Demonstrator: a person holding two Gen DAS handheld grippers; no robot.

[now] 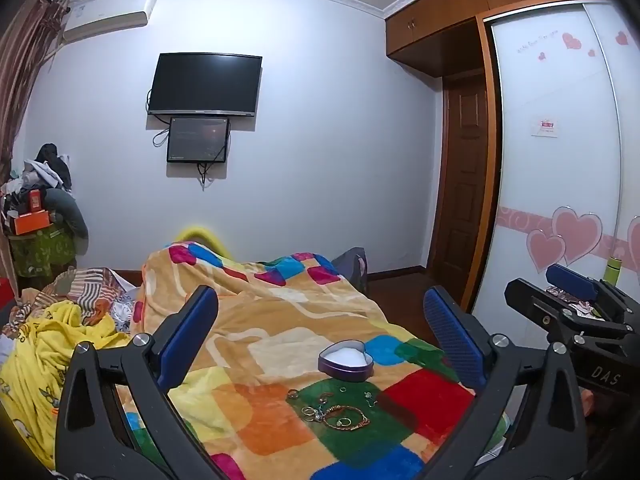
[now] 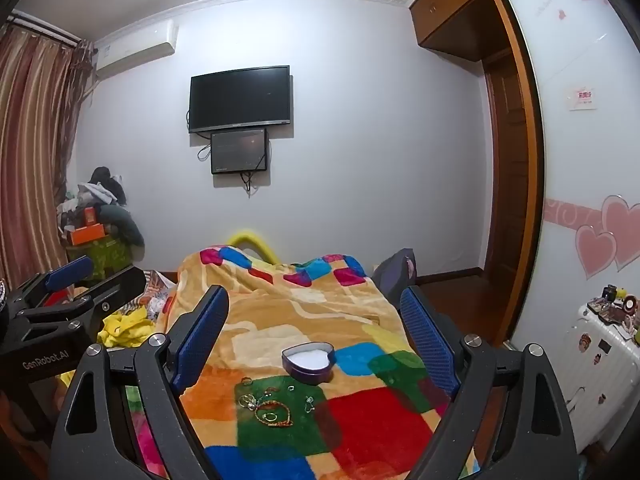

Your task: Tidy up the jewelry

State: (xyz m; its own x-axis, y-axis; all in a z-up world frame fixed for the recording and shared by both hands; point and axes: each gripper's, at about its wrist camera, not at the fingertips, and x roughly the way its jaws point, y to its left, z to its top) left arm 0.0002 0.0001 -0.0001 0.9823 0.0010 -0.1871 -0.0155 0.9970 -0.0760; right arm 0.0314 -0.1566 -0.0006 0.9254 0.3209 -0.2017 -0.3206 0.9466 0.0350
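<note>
A purple heart-shaped box point(image 1: 346, 361) with a white lining lies open on the patchwork blanket point(image 1: 280, 320); it also shows in the right wrist view point(image 2: 308, 362). Just in front of it, on a green patch, lie several small pieces of jewelry: a beaded bracelet point(image 1: 346, 418) point(image 2: 273, 414), rings point(image 1: 308, 411) point(image 2: 247, 400) and earrings point(image 1: 370, 398) point(image 2: 309, 402). My left gripper point(image 1: 320, 328) is open and empty, held above the bed. My right gripper point(image 2: 314, 324) is open and empty too, beside the left one, also seen at the right of the left wrist view point(image 1: 576, 292).
Crumpled yellow bedding point(image 1: 56, 332) lies left of the blanket. A white suitcase point(image 2: 600, 364) with small items on top stands at the right by the sliding wardrobe point(image 2: 588, 120). A cluttered stand point(image 1: 36, 224) is at the far left; a TV point(image 1: 205, 84) hangs on the wall.
</note>
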